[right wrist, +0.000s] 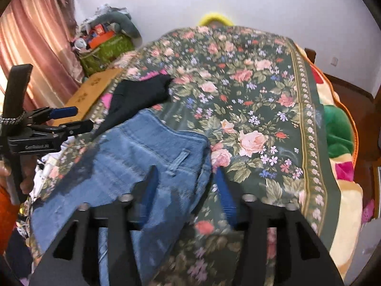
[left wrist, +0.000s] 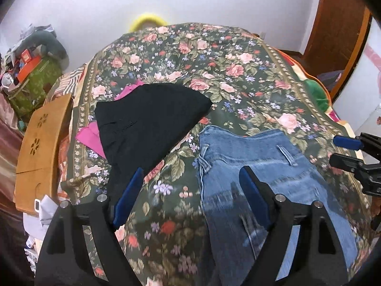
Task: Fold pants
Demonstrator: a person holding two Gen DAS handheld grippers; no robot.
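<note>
Blue jeans (left wrist: 259, 166) lie flat on the floral bedspread (left wrist: 214, 76), waistband toward the far side; they also show in the right wrist view (right wrist: 133, 164). My left gripper (left wrist: 190, 178) is open and empty, hovering over the jeans' left edge. My right gripper (right wrist: 185, 178) is open and empty, above the jeans' right edge near the waistband. Each gripper shows from the side in the other's view: the right gripper (left wrist: 345, 150) and the left gripper (right wrist: 81, 118).
Folded black pants (left wrist: 147, 124) lie on a pink garment (left wrist: 91, 135) at the left of the bed. A wooden lap table (left wrist: 40, 143), a green bag with clutter (left wrist: 35, 76) and pink curtains (right wrist: 31, 47) stand at the left. A green pillow (right wrist: 338, 128) lies right.
</note>
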